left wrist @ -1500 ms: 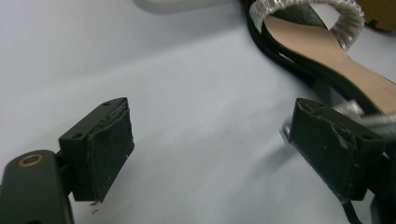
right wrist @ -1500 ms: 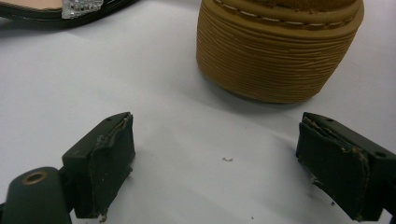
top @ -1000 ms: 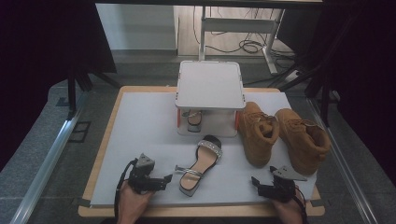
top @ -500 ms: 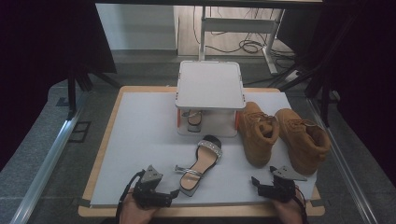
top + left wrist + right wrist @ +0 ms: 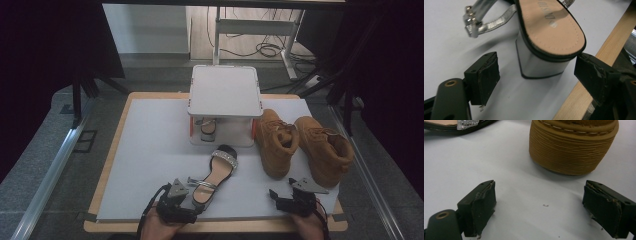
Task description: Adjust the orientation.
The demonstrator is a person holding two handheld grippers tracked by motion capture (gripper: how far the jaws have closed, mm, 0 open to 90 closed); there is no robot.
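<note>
A silver-strapped block-heel sandal [image 5: 215,172] lies on the white board, heel toward me. My left gripper [image 5: 192,197] is at that heel. In the left gripper view the silver heel [image 5: 541,62] stands between the pads [image 5: 486,77], and my left gripper [image 5: 537,75] has just been closing, with a gap still showing at the left pad. My right gripper [image 5: 285,194] rests open near the front edge. In the right gripper view my right gripper [image 5: 539,207] has nothing between its pads; it faces a tan boot [image 5: 574,147], with the sandal's toe [image 5: 454,125] at upper left.
Two tan boots [image 5: 275,142] [image 5: 325,150] stand at the right of the white board [image 5: 150,150]. A white two-level stand [image 5: 225,92] at the back shelters a second sandal [image 5: 207,127]. The board's wooden front edge [image 5: 599,50] runs just beside my left gripper.
My left gripper has slid right along the front edge to the sandal's heel, and its jaws now stand either side of it. The right gripper has kept still.
</note>
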